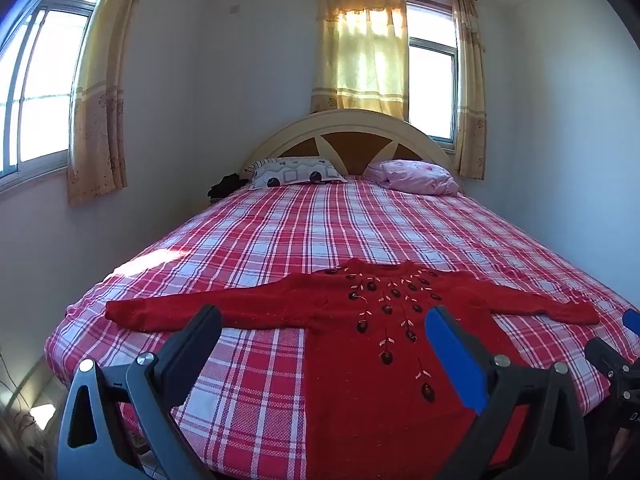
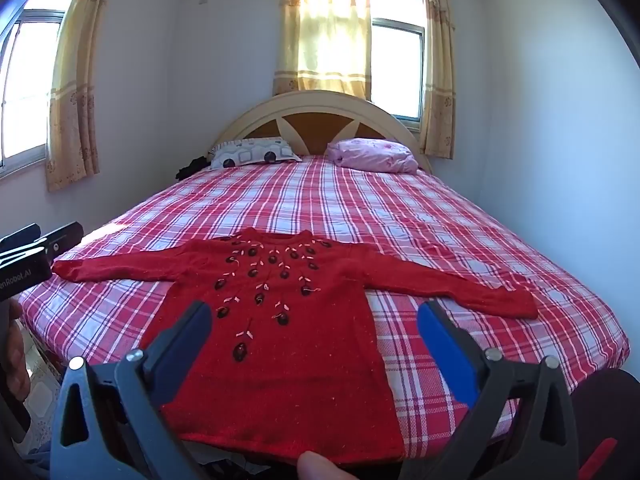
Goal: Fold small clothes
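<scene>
A small red knit sweater with dark beaded flower trim lies flat, front up, at the near end of the bed, both sleeves spread wide. It also shows in the right wrist view. My left gripper is open and empty, held above the sweater's left side near its left sleeve. My right gripper is open and empty, above the sweater's lower body, with the right sleeve beyond it. The right gripper's edge shows in the left wrist view; the left gripper's body shows in the right wrist view.
The bed has a red and white plaid sheet, a patterned pillow, a pink pillow and a curved headboard. White walls flank it, with curtained windows. The bed's near edge drops to the floor.
</scene>
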### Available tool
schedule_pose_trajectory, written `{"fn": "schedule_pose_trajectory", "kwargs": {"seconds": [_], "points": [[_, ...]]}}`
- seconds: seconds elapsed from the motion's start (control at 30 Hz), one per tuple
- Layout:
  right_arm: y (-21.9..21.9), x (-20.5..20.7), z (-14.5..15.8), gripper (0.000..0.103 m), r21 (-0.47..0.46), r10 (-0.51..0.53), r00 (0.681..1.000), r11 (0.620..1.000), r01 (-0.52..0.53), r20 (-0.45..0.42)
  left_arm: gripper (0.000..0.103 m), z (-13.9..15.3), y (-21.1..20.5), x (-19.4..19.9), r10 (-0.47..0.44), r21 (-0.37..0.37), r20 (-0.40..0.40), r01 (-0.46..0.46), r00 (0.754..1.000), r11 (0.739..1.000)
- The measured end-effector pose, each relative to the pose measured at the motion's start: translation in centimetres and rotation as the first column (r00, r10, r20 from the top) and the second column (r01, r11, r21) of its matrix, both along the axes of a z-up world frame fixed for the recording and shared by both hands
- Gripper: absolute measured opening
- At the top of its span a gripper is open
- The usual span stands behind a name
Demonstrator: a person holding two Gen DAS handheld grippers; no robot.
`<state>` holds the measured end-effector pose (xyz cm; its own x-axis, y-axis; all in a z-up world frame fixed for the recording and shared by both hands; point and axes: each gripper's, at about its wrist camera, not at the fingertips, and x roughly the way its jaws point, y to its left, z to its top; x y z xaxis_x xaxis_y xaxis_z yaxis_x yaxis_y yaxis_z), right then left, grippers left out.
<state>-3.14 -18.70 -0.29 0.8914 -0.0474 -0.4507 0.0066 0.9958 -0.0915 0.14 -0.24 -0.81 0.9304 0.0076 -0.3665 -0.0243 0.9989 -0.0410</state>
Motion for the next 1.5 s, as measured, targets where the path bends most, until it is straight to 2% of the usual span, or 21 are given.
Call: {"fn": "schedule_pose_trajectory", "kwargs": {"seconds": [1.5], "points": [[0.13,0.18,-0.8,0.103,0.003,0.001,1.0,1.0,-0.001,-0.02,0.102,0.15,0.88,0.45,0.029,-0.009,-0.005,-0.029,1.0,1.0]]}}
